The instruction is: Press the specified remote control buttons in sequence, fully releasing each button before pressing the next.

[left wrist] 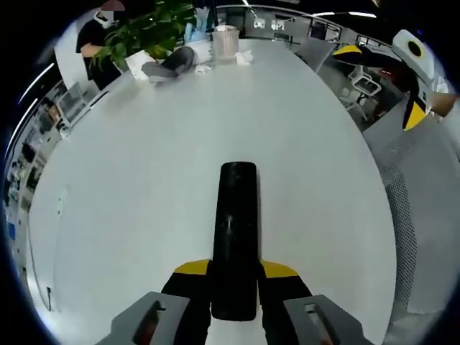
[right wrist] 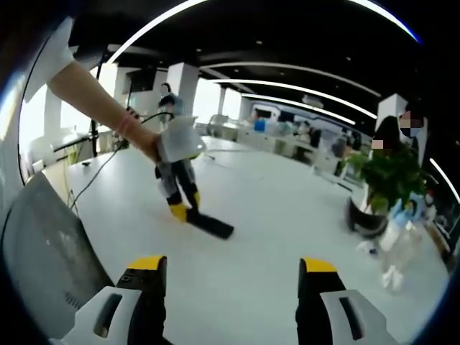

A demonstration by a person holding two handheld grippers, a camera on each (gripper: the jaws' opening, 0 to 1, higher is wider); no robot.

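Observation:
A long black remote [left wrist: 236, 230] lies on the white table [left wrist: 144, 187], its near end between the yellow-tipped fingers of my left gripper [left wrist: 236, 270], which is shut on it. My right gripper [left wrist: 381, 83], white with yellow tips, hangs in the air off the table's right edge. In the right gripper view, my right gripper [right wrist: 231, 264] stands open above the table with nothing between its fingers. Farther off, a person's hand holds the left gripper [right wrist: 185, 212] down on the remote [right wrist: 213, 226].
At the table's far end stand a green plant [left wrist: 147, 29], a clear cup [left wrist: 225, 41] and a grey bundle [left wrist: 172, 63], with a person behind. A grey mesh chair back [right wrist: 43, 251] sits by the near edge. A white bottle [right wrist: 394, 248] stands near the plant pot [right wrist: 366, 219].

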